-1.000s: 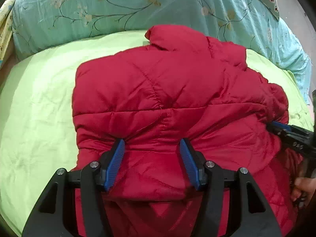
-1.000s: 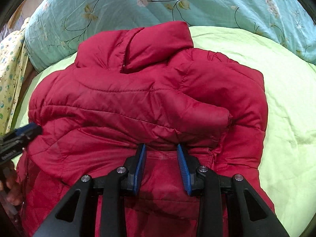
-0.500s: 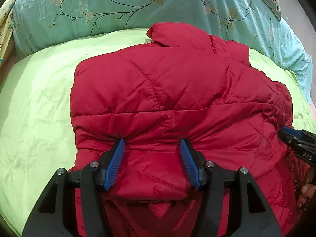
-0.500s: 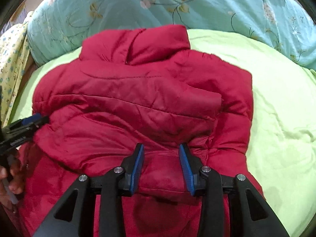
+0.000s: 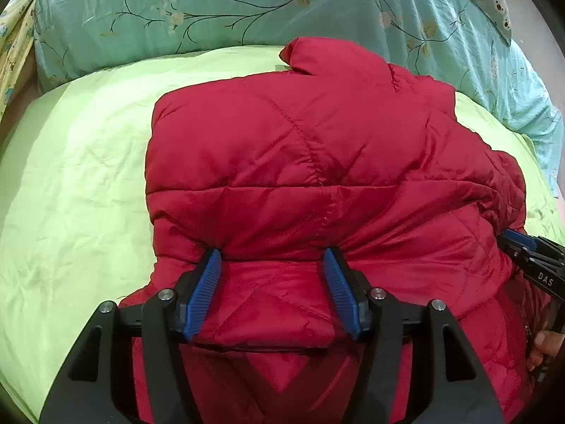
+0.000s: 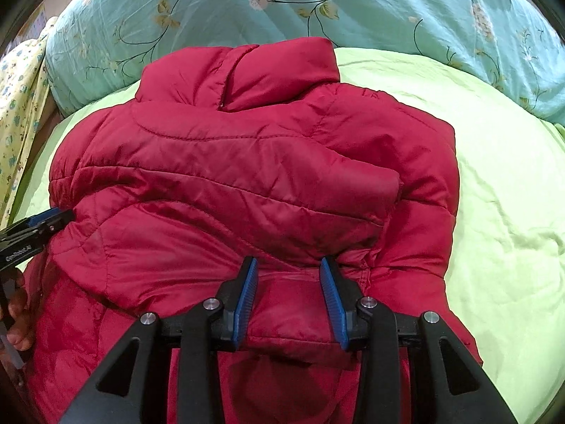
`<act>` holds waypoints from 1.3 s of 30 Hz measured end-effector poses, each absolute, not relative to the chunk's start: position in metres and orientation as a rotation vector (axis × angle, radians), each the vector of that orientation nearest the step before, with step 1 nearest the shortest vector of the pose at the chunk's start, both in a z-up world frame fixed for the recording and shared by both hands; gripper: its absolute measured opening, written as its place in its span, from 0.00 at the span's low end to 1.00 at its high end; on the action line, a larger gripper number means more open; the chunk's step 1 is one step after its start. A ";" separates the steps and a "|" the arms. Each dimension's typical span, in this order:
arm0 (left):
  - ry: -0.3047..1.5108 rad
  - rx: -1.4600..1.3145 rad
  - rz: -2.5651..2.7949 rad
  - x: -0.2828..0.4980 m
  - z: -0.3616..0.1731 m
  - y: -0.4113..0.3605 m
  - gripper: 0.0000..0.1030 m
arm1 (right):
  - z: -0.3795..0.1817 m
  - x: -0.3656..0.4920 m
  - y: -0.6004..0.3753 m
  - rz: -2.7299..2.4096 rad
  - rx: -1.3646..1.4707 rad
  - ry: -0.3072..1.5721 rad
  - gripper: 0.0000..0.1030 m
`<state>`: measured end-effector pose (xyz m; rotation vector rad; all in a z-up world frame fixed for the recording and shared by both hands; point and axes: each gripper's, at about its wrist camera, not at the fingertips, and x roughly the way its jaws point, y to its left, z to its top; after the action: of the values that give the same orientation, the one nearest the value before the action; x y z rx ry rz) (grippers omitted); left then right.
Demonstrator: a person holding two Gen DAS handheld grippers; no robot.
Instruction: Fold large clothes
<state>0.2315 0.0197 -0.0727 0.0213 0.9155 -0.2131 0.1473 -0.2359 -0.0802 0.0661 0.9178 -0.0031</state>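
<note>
A red puffer jacket lies on a light green bedsheet, collar toward the far side. It also shows in the right wrist view. My left gripper is shut on the jacket's near hem at its left part, with puffy fabric bunched between the blue pads. My right gripper is shut on the hem at its right part in the same way. The hem is lifted and carried over the jacket's lower body. Each gripper shows at the edge of the other's view.
A teal floral quilt is rolled along the far side of the bed. A yellow patterned cloth hangs at the far left. Green sheet lies bare on both sides of the jacket.
Both grippers have moved forward toward the collar with the hem in them, so the fold has advanced. The collar and the quilt have come closer.
</note>
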 end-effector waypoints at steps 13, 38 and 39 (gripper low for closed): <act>0.910 0.033 -0.208 0.232 -0.073 0.019 0.60 | -0.049 0.109 -0.229 -0.075 0.009 0.913 0.54; 0.912 0.145 -0.097 0.141 -0.036 0.028 0.64 | -0.031 -0.040 -0.269 -0.011 0.225 0.949 0.66; 0.910 0.147 -0.094 0.135 -0.035 0.030 0.64 | -0.032 -0.043 -0.270 -0.012 0.227 0.951 0.67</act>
<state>0.1347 0.0304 -0.0348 0.1472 0.9102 -0.0940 -0.0429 -0.2695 -0.0321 0.2267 0.9515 -0.0122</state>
